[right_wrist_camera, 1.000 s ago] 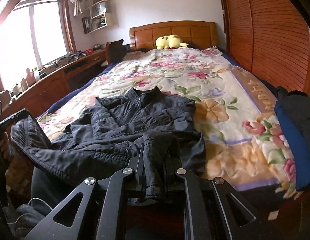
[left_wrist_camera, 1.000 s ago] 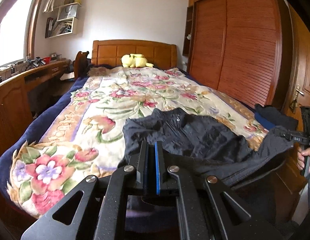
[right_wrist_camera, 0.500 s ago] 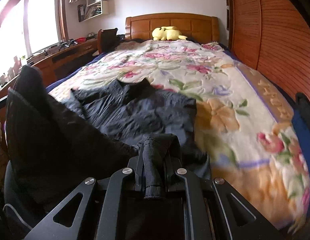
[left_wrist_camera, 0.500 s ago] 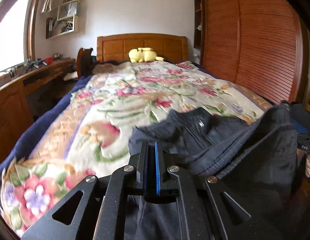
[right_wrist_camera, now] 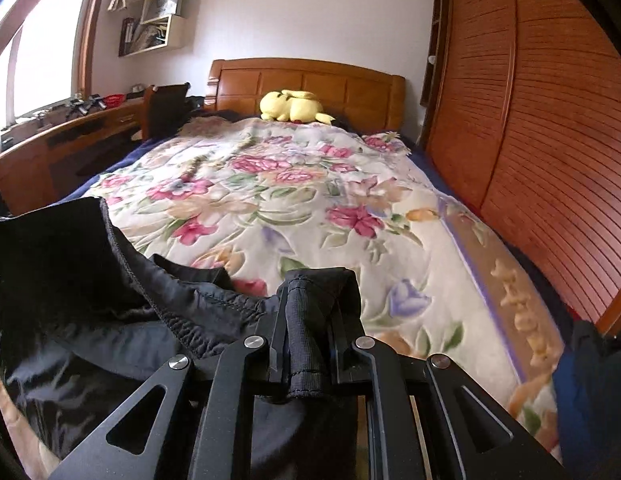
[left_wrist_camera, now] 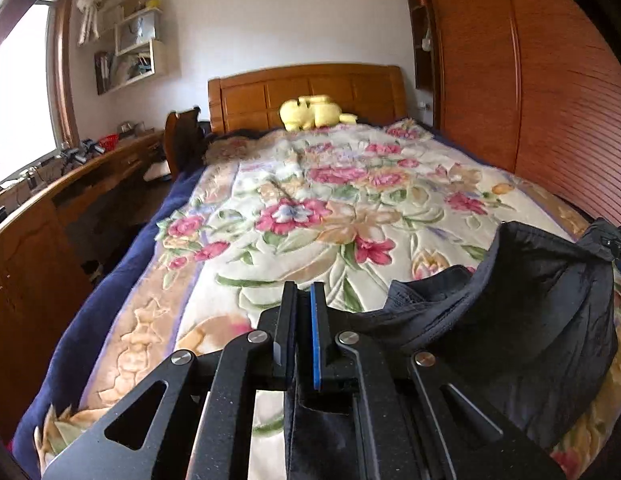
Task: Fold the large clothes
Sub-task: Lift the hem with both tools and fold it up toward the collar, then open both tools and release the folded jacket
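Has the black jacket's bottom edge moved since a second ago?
Yes. The black jacket, gripped by both tongs, has been carried up the bed toward the headboard, folding over itself.

The black jacket (right_wrist_camera: 82,304) runs off the left edge. It hides the near part of the bed (left_wrist_camera: 294,220). The things on the shelf (left_wrist_camera: 134,56) are too small to tell.

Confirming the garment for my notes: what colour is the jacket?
Black, plain: the jacket shows best in the right wrist view.
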Motion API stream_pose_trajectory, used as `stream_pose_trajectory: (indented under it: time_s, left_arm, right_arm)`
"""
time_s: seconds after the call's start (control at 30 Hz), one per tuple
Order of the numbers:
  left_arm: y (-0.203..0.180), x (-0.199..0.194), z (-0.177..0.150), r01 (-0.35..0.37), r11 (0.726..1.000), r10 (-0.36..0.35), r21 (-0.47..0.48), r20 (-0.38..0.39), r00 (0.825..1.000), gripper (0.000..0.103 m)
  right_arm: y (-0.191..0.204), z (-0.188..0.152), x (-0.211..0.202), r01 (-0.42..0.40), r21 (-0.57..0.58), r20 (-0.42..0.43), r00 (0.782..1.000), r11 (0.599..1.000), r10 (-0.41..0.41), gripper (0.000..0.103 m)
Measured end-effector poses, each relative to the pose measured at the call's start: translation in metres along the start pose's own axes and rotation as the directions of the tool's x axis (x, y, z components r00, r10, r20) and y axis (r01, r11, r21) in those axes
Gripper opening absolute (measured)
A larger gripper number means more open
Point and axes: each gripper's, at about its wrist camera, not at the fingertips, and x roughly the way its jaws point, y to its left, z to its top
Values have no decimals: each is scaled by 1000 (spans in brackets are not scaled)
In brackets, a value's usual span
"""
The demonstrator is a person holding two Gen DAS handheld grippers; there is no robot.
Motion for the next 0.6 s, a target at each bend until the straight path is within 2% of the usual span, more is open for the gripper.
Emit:
stream_pose_trajectory:
  time_s: [0.13,0.23,0.33,0.4,0.5,0.6]
  left_arm:
    - [-14,21,-14,21,996,-16,86,-58,998,7]
    - [-21,26,-25,42,993,-33,112,-87,996,7]
    - [-20,29,-29,101,992,-91,77,-126,988,12]
    - [-19,31,-28,146,988,-137,52,-143,980,17]
    - [-21,24,-31,171,984,-163,42,-139,977,32]
    - [-23,12,-38,201,979,-194,38,-139,971,36]
  right_arm:
    - [18,-10,19,-5,1,-52,999,1000,5,15]
    - [28,-16,21,-8,-12,-68,998,1000,7,18]
    - [25,-18,22,-13,-15,-69,998,1000,12,38]
    - [21,-20,15,-13,-21,-54,998,1000,12,58]
    - [9,-26,3,-33,-14,-45,998,999,33,64]
    - [-2,-41,-10,-39,-27,-38,999,999,38,65]
